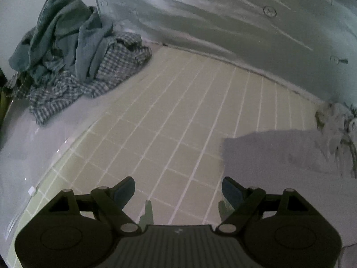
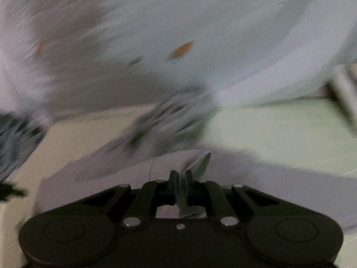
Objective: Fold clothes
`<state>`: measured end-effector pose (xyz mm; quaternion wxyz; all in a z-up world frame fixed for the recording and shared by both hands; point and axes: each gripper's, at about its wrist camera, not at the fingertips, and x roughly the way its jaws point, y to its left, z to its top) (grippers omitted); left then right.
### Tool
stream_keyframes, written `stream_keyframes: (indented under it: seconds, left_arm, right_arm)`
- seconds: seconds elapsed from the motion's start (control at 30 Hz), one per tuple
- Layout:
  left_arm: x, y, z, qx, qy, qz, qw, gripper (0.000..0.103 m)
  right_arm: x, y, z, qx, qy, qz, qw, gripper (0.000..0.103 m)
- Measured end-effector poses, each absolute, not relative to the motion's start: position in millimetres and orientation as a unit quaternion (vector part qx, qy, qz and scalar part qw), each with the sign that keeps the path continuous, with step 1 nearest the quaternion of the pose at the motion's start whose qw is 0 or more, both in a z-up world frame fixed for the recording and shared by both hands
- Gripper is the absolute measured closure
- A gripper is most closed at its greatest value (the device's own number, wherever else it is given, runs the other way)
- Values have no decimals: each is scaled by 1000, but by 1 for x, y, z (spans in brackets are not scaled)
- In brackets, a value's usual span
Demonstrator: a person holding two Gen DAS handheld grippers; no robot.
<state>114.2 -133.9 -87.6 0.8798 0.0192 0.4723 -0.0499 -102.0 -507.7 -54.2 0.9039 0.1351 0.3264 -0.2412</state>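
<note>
The left gripper (image 1: 178,192) hangs with jaws apart over the gridded mat (image 1: 178,116); a clothes heap (image 1: 73,60) lies beyond. The right gripper (image 2: 181,178) pinches a pale, blurred garment (image 2: 200,169), probably its edge.

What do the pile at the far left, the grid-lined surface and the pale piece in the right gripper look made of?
Teal garment: soft, matte woven cloth, judging by its limp, heavy folds. Checked garment beneath it: thin woven cotton, likely; fine printed checks, crumpled. Grid-lined surface: matte, flat cover or mat with pale lines; material unclear. Pale cloth pinched in the right gripper: thin, smooth fabric, though blurred.
</note>
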Motion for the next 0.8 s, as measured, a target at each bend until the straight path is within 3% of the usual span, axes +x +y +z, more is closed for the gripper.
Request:
stream_keyframes:
  seconds: [0.1, 0.13, 0.17, 0.23, 0.37, 0.8]
  left_arm:
    - [113, -142, -92, 27, 475, -60, 877, 16]
    - [111, -145, -95, 32, 478, -65, 875, 15]
    - [109, -149, -98, 35, 481, -71, 873, 15]
    - [106, -157, -103, 40, 488, -86, 868, 15]
    - [100, -177, -113, 51, 508, -133, 849, 14]
    - [68, -211, -142, 144, 522, -204, 815, 11]
  right_arm:
    - [-115, -553, -52, 126, 320, -330, 879, 95]
    - [-119, -569, -52, 122, 317, -359, 869, 89]
    - [-122, -578, -55, 116, 326, -382, 857, 73]
    - [-129, -590, -61, 105, 341, -412, 838, 63]
    - [-144, -591, -72, 131, 337, -409, 837, 16]
    - [-145, -574, -131, 226, 383, -372, 815, 8]
